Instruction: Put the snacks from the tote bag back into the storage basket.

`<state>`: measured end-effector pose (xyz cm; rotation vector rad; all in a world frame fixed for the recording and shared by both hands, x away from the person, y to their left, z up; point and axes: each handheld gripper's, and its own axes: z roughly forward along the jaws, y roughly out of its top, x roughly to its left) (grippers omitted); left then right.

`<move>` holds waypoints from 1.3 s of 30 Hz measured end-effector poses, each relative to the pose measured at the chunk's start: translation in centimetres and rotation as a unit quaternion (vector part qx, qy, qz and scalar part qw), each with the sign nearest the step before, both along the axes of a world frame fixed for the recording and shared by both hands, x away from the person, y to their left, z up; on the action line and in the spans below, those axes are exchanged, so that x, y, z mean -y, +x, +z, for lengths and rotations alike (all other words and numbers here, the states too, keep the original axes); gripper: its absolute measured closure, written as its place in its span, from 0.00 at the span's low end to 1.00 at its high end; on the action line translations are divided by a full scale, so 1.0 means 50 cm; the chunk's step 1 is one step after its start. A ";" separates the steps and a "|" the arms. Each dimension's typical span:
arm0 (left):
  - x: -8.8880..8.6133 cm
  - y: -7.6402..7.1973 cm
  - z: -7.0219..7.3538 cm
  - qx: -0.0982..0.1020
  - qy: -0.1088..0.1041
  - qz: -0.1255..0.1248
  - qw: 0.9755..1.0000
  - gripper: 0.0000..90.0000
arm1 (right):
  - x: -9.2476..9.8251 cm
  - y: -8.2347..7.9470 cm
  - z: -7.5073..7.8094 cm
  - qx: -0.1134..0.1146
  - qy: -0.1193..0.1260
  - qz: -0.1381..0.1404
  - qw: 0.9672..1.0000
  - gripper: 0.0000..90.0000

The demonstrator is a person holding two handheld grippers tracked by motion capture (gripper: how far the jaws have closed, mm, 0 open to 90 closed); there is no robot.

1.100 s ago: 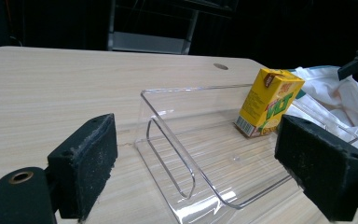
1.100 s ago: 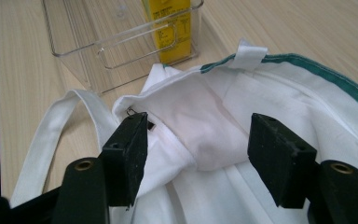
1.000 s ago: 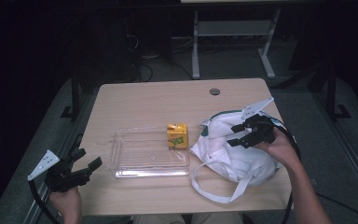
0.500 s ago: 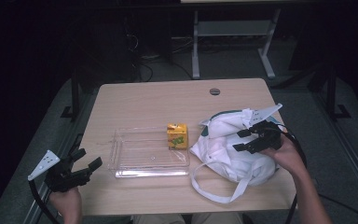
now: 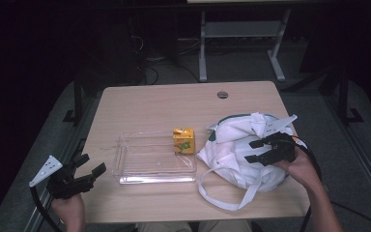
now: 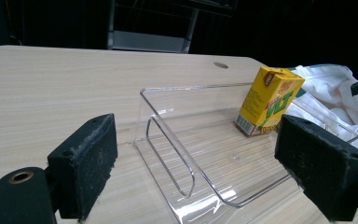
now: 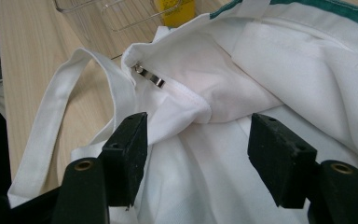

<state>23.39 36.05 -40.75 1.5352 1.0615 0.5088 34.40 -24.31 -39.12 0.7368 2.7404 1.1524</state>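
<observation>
A white cloth bag [image 5: 241,147] with a green trim and long straps lies crumpled on the right of the wooden table [image 5: 164,106]. My right gripper [image 5: 252,151] hovers just over the bag, open, with white fabric [image 7: 200,140] below and between its jaws. A yellow juice carton [image 5: 183,140] stands upright at the right end of a clear plastic tray [image 5: 149,162]. My left gripper [image 5: 91,165] is open at the table's front left edge, facing the clear plastic tray [image 6: 205,154] and the yellow juice carton [image 6: 268,100].
A round cable hole [image 5: 222,94] sits near the table's far edge. A metal clip [image 7: 150,77] shows on the bag's fabric. One bag strap [image 5: 217,193] loops toward the front edge. A metal frame [image 5: 241,43] stands on the floor beyond the table.
My right gripper has moved right and toward the front over the bag. The left gripper has stayed in place.
</observation>
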 end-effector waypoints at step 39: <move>0.007 0.001 0.000 0.000 0.005 -0.004 1.000 0.14 | 0.051 -0.073 -0.053 0.003 0.025 -0.027 0.999 0.41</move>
